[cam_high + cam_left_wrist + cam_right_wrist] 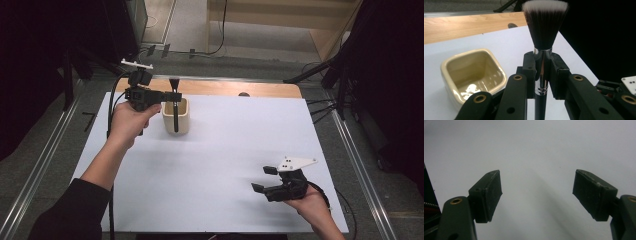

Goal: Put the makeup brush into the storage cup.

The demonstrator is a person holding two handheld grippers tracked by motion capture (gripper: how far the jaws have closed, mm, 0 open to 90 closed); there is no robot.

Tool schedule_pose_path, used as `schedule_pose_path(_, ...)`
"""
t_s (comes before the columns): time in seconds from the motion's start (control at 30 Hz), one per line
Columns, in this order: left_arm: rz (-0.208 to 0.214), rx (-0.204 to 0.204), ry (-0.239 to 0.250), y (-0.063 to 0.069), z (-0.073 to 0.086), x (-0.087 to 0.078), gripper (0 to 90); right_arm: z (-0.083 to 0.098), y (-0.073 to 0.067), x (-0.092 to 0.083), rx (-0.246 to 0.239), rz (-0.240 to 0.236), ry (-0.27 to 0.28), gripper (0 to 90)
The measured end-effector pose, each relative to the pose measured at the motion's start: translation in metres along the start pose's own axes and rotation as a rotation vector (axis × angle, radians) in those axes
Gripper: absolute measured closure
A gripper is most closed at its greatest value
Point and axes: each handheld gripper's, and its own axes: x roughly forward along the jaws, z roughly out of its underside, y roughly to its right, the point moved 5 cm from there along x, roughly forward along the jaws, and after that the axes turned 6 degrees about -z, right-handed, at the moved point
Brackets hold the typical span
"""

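My left gripper (pixel 171 96) (pixel 542 65) is shut on a makeup brush (pixel 544 32) by its silver ferrule and black handle. The brush stands upright, dark bristles with white tips on top. In the high view the brush (pixel 175 112) hangs over a cream square cup (pixel 176 116), its handle reaching down into or in front of the cup; I cannot tell which. The left gripper view has the cup (pixel 471 72) lower left, with nothing inside. My right gripper (pixel 264 179) (pixel 537 195) is held low over the white sheet at the front right, open, nothing between its pads.
A white sheet (pixel 220 165) covers the table, with a strip of bare wood (pixel 235 88) along the far edge. Metal rails (pixel 42 160) run along both sides. Cables lie on the floor beyond.
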Motion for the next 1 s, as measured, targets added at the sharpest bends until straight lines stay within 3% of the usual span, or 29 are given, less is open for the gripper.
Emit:
schedule_pose_path(0.3, -0.015, 0.007, 0.008, -0.008, -0.012, 0.002, 77.5, 0.002, 0.001, 0.001, 0.000, 0.003, -0.012, 24.2)
schedule_pose_path(0.53, -0.020, -0.016, 0.027, -0.016, -0.021, 0.003, 77.4, 0.001, 0.001, 0.002, 0.000, 0.001, -0.013, 24.2)
schedule_pose_path(1.0, -0.096, 0.012, 0.043, -0.026, -0.037, 0.010, 77.4, 0.001, 0.000, 0.001, 0.004, -0.006, -0.008, 24.2)
